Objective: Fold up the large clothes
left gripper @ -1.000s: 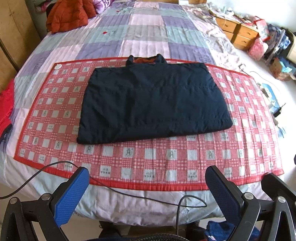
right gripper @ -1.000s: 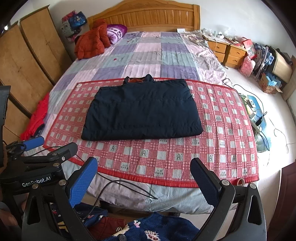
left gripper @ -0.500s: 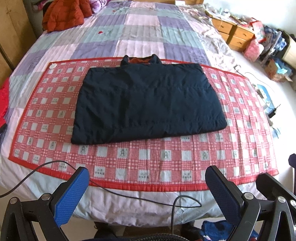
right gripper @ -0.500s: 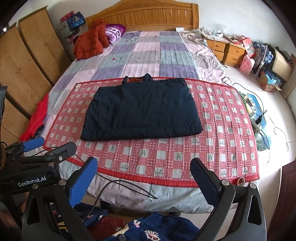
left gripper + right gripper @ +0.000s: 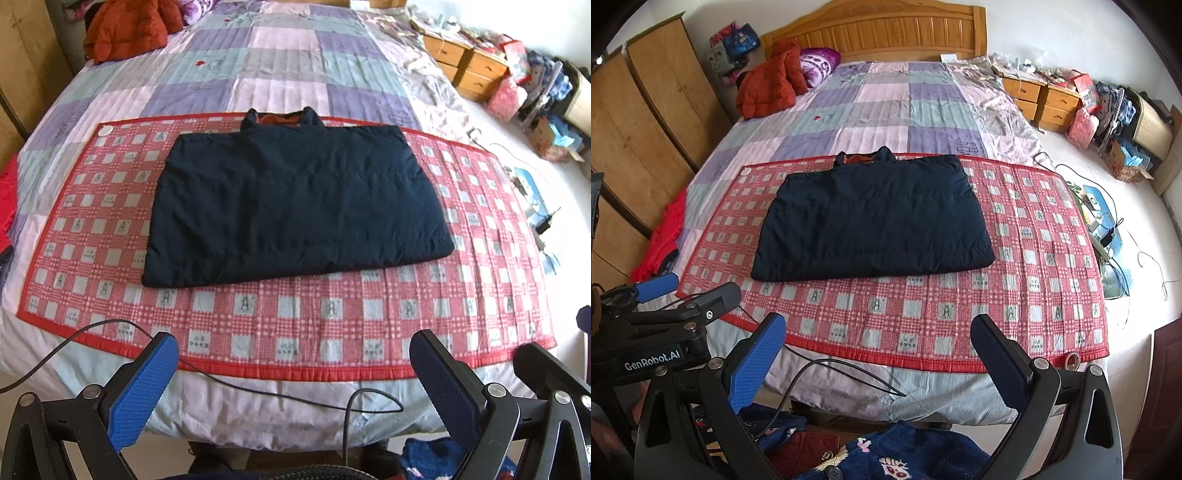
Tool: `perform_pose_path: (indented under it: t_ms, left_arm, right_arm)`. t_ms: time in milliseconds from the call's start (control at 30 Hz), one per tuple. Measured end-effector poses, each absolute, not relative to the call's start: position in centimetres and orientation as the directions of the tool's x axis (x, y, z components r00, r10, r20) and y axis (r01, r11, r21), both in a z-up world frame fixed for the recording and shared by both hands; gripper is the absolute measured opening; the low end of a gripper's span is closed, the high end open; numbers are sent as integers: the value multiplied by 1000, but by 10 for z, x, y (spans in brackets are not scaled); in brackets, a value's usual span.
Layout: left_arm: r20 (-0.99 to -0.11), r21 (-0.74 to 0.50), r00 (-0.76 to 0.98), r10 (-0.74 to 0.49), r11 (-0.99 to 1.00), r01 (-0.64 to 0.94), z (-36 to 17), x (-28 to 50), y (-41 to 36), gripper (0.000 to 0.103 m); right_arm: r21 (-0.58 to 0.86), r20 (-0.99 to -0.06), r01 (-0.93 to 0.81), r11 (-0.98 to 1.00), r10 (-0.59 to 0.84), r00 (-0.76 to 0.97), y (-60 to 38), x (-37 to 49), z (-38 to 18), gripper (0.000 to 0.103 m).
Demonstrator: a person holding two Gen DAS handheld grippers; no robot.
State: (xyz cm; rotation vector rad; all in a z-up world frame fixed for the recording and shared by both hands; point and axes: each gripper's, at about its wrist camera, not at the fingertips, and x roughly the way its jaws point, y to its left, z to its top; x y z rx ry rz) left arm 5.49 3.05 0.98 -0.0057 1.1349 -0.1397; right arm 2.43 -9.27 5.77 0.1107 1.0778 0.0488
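A dark navy padded jacket (image 5: 295,206) lies folded into a flat rectangle on a red checked mat (image 5: 332,314) across the bed, collar with an orange lining at the far edge. It also shows in the right wrist view (image 5: 875,218). My left gripper (image 5: 295,384) is open and empty, held off the near edge of the bed. My right gripper (image 5: 879,362) is open and empty, also off the near edge. The left gripper's body (image 5: 665,321) shows at the left of the right wrist view.
A patchwork quilt (image 5: 886,107) covers the bed, with a red-orange jacket (image 5: 768,85) by the wooden headboard. Black cables (image 5: 258,391) hang over the near edge. Wooden wardrobes (image 5: 639,122) stand left, nightstands (image 5: 1041,99) and clutter right. A blue patterned garment (image 5: 905,454) lies below.
The left gripper has moved slightly left and tilted up, so the jacket sits further right and lower in its view. The right gripper has barely moved. The jacket has not moved.
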Motion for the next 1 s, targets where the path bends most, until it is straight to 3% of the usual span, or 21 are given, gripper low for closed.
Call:
perform_pose_path:
  t_ms: [1000]
  left_arm:
    - [-911,-44,406,-75,995,86,4,56,44,103]
  right_arm:
    - [112,-877,19,994,90,472,-86,27,58,102]
